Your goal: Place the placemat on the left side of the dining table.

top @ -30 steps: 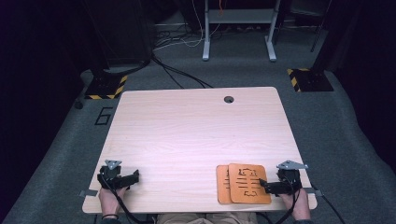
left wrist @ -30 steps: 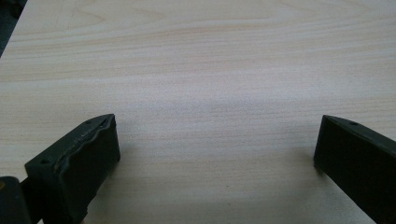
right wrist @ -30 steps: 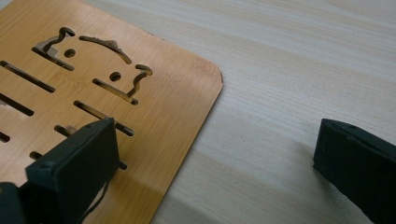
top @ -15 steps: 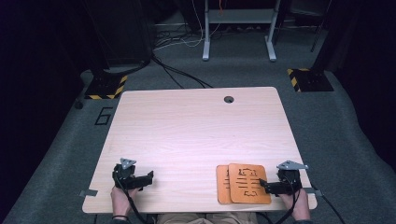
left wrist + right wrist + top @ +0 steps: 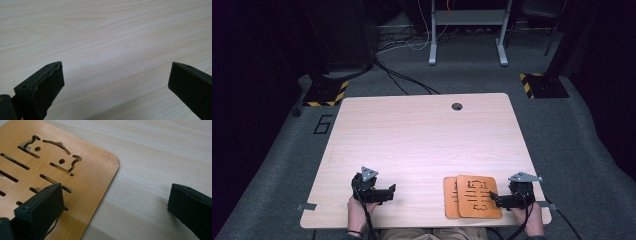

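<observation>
a pale wood-grain rectangular table (image 5: 422,145) with rounded corners filled the middle of the high view, standing on grey carpet. a small dark round hole (image 5: 456,106) sat near its far edge, just right of centre. at the lower right of the tabletop lay two thin orange-brown wooden boards with rounded corners (image 5: 473,196), overlapping, the upper one cut through with slots and curved shapes and shifted slightly right over the lower. both lay flat near the table's near edge.

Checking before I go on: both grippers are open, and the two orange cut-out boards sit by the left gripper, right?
Not quite. The two overlapping orange cut-out boards lie by the right gripper, as the high view shows; the left gripper has bare tabletop ahead. Both grippers are indeed open.
</observation>
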Demonstrator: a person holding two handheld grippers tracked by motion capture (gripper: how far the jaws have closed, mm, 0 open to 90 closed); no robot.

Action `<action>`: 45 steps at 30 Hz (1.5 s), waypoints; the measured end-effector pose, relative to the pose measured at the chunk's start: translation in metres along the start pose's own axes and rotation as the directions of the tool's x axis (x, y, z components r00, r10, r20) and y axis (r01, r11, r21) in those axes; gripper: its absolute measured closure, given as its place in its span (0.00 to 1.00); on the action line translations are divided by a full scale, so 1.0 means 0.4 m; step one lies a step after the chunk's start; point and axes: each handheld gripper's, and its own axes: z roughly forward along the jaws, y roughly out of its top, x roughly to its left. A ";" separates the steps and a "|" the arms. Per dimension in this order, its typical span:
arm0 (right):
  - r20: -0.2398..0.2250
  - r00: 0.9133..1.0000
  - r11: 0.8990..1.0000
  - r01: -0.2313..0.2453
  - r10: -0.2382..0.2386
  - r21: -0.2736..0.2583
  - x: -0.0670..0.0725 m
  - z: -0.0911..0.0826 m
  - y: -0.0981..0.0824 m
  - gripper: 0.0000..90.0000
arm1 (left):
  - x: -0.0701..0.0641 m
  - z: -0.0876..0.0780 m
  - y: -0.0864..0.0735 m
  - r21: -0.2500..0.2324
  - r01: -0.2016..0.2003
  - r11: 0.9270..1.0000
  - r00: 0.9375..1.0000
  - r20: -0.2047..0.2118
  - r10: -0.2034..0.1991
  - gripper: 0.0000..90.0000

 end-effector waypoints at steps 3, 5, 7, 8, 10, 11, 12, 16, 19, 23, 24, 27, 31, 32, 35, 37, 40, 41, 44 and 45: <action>0.000 1.000 1.000 0.000 0.000 -0.001 0.000 0.000 0.000 0.00 | -0.028 0.003 0.014 0.004 -0.018 1.000 0.999 0.032 0.018 0.00; 0.001 1.000 1.000 0.000 0.000 -0.001 0.000 0.000 0.000 0.00 | -0.042 0.005 0.020 0.005 -0.025 1.000 0.998 0.054 0.025 0.00; 0.001 1.000 1.000 -0.001 0.001 -0.002 0.000 0.000 0.000 0.00 | -0.057 0.008 0.027 0.009 -0.038 0.999 0.997 0.074 0.037 0.00; 0.001 1.000 1.000 -0.001 0.001 -0.002 0.000 0.000 0.000 0.00 | -0.057 0.008 0.027 0.009 -0.038 0.999 0.997 0.074 0.037 0.00; 0.002 1.000 1.000 -0.002 0.002 -0.003 0.001 0.000 -0.001 0.00 | -0.083 0.013 0.037 0.011 -0.049 0.999 0.993 0.107 0.047 0.00; 0.002 1.000 1.000 -0.003 0.003 -0.004 0.001 0.000 -0.001 0.00 | -0.091 0.016 0.041 0.011 -0.055 0.998 0.991 0.119 0.054 0.00; 0.002 1.000 1.000 -0.003 0.003 -0.005 0.001 0.000 -0.001 0.00 | -0.091 0.016 0.041 0.011 -0.055 0.998 0.991 0.119 0.054 0.00; 0.001 1.000 1.000 -0.003 0.003 -0.006 0.001 0.000 -0.001 0.00 | -0.136 0.030 0.058 0.016 -0.082 0.996 0.982 0.174 0.078 0.00; 0.001 1.000 1.000 -0.004 0.004 -0.007 0.001 0.000 -0.001 0.00 | -0.160 0.039 0.065 0.020 -0.099 0.995 0.975 0.200 0.094 0.00; 0.001 1.000 1.000 -0.001 0.001 -0.008 0.000 0.000 -0.001 0.00 | -0.192 0.050 0.075 0.026 -0.126 0.992 0.966 0.230 0.116 0.00; 0.001 1.000 1.000 -0.002 0.002 -0.008 0.000 0.000 -0.001 0.00 | -0.200 0.053 0.077 0.028 -0.136 0.990 0.963 0.241 0.125 0.00; 0.001 1.000 1.000 -0.001 0.001 -0.008 0.000 0.000 -0.002 0.00 | -0.224 0.060 0.084 0.032 -0.150 0.988 0.957 0.257 0.137 0.00; 0.001 1.000 1.000 -0.001 0.001 -0.009 0.000 0.001 -0.002 0.00 | -0.254 0.071 0.092 0.034 -0.164 0.986 0.948 0.282 0.148 0.00; 0.001 1.000 1.000 -0.001 0.001 -0.009 0.000 0.000 -0.002 0.00 | -0.261 0.074 0.093 0.034 -0.169 0.985 0.945 0.289 0.153 0.00; 0.000 1.000 1.000 -0.002 0.002 -0.010 0.000 0.000 -0.002 0.00 | -0.278 0.079 0.097 0.036 -0.178 0.983 0.939 0.305 0.159 0.00; 0.000 1.000 1.000 -0.002 0.002 -0.009 0.001 0.000 -0.002 0.00 | -0.294 0.086 0.100 0.038 -0.188 0.981 0.933 0.318 0.167 0.00; 0.000 1.000 1.000 -0.002 0.002 -0.010 0.001 0.000 -0.002 0.00 | -0.324 0.102 0.103 0.051 -0.209 0.977 0.924 0.337 0.180 0.00; 0.000 1.000 1.000 -0.002 0.002 -0.010 0.001 0.000 -0.002 0.00 | -0.324 0.102 0.103 0.051 -0.209 0.977 0.924 0.337 0.180 0.00; 0.002 1.000 1.000 0.000 0.000 -0.011 0.000 0.000 -0.002 0.00 | -0.344 0.115 0.104 0.059 -0.217 0.974 0.917 0.355 0.183 0.00; 0.002 1.000 1.000 0.000 0.000 -0.011 0.000 0.000 -0.002 0.00 | -0.350 0.119 0.104 0.062 -0.222 0.973 0.914 0.361 0.186 0.00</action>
